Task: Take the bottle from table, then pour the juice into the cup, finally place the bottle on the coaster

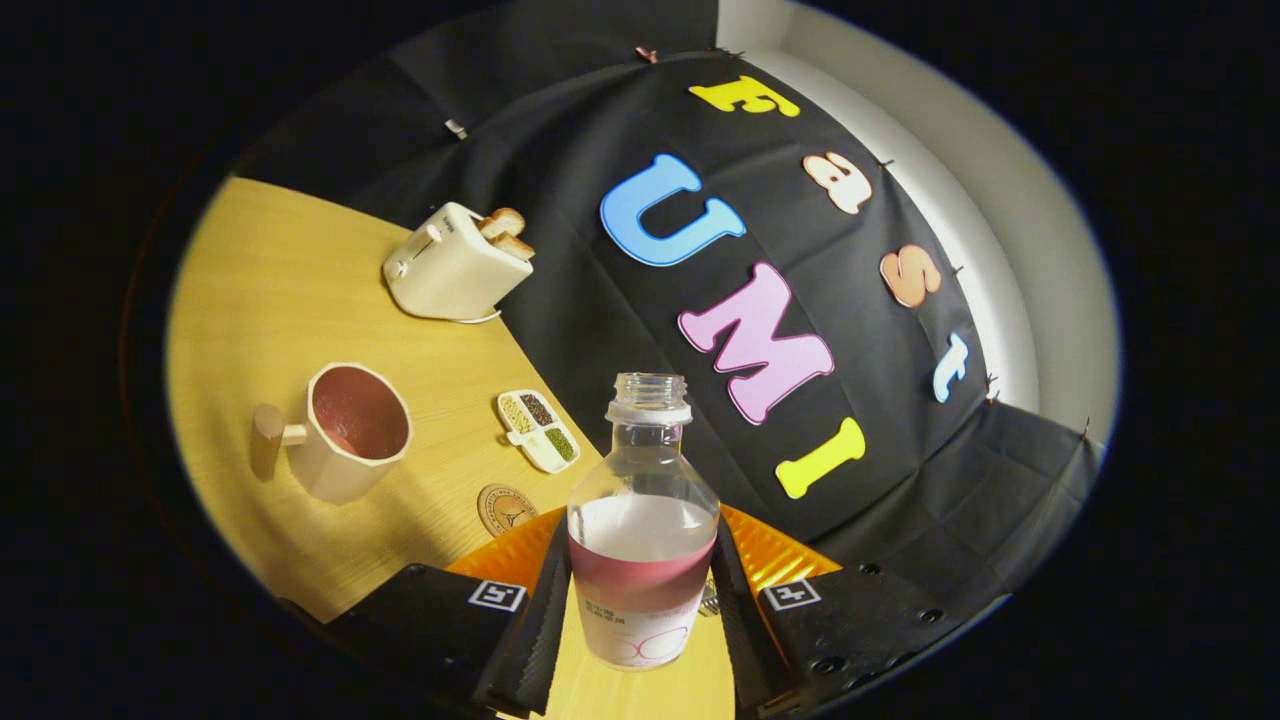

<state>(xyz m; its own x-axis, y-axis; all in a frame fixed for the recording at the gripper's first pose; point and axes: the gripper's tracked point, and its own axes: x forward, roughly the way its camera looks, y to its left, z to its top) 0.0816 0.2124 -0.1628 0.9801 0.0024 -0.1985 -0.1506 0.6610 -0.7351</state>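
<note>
Pinching the clear plastic bottle (643, 540) around its labelled lower body, the hand-held gripper (640, 610) has both fingers pressed against its sides, and the bottle stands uncapped between them with pale liquid up to about its shoulder. The view is tilted, so the bottle appears lifted and on its way to the pour. To do this step well, I judge the open mouth should be brought over the pink-lined cup (352, 428), which sits ahead and to the left of the fingers with its wooden handle (270, 436) pointing away from them, then tipped slowly so the stream lands inside and the grip does not slip on the smooth label. The round coaster (505, 508) lies just ahead of the left finger, between it and the cup. Beyond it rests a small divided dish of grains (538, 430), and farther off a cream toaster (455, 265) holding toast. All stand on a light wooden tabletop (260, 300), backed by black cloth and a pale wall.
</note>
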